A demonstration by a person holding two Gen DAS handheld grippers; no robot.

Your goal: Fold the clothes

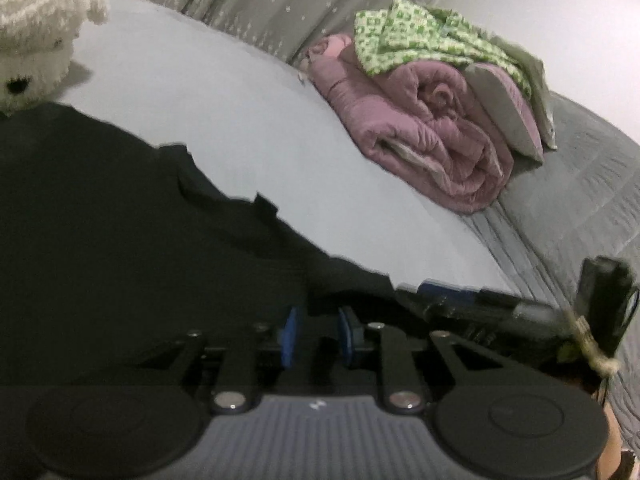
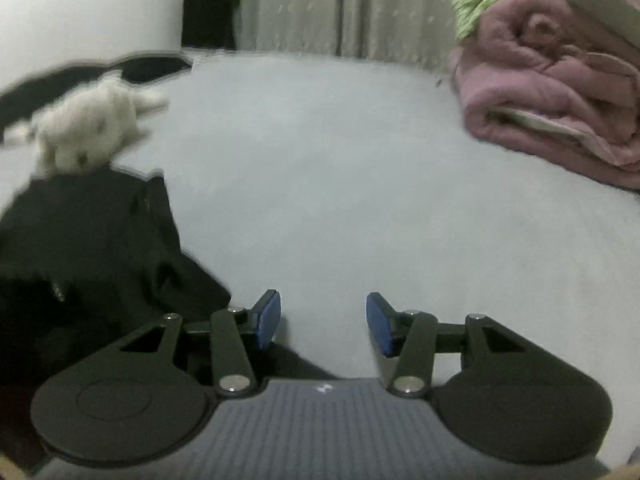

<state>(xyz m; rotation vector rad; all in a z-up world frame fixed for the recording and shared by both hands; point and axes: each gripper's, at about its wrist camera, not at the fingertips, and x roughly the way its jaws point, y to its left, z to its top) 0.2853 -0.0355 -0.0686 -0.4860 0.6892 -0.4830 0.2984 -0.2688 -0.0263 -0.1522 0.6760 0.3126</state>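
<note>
Black garment [image 1: 120, 216] lies spread on the pale bed [image 1: 224, 104], and our next move turns on which way it sits from each pair of tongs. Nearest us, the left tongs [image 1: 318, 338] are right over the cloth: their blue pads stand narrowly apart with dark fabric between them, though we cannot tell whether they actually press it. The right tongs [image 2: 323, 324] stand open with nothing between them, over bare sheet, and the garment [image 2: 92, 256] lies to their left, its near edge just beside the left finger. So we judge the left hand to be the nearer one, already on the cloth, while the right must travel leftward to reach an edge. From the left wrist the garment's edge runs diagonally, from far left down to near right, which looks like its long axis. Farther off, a white plush toy [image 1: 40, 36] touches the garment's far end. Far right, well apart, rests a rolled pink blanket [image 1: 432, 136] with a green patterned cloth [image 1: 420, 36] on top.
</note>
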